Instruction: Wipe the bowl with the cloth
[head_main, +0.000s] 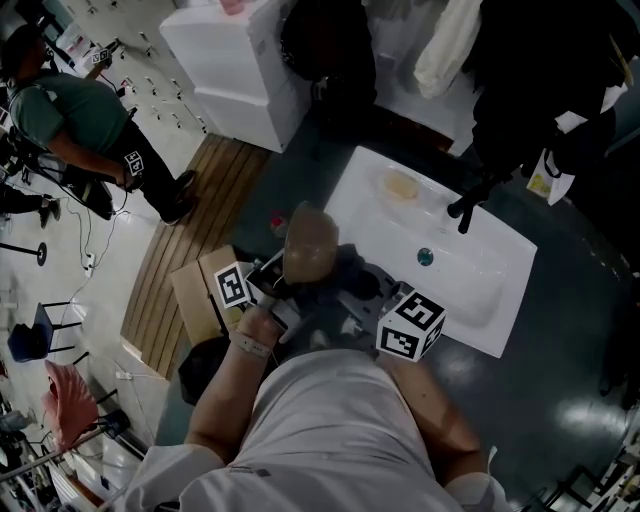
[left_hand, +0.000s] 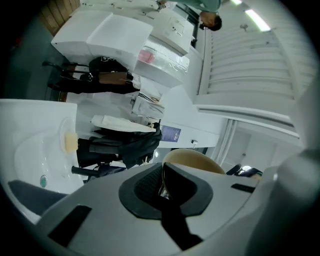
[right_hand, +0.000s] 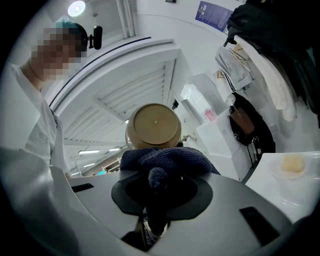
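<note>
Overhead, bowl near sink, L tool grips bowl, R tool grips cloth

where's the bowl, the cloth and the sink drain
bowl (right_hand: 154, 125): right gripper view, on its round tan base.
cloth (right_hand: 167, 159): right gripper view, on the dark blue bunch just below the bowl.
sink drain (head_main: 425, 256): head view, on the small round plug in the white basin.

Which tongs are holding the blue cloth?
The right tongs: the cloth is pinched in them. The left tongs grip the bowl instead.
</note>
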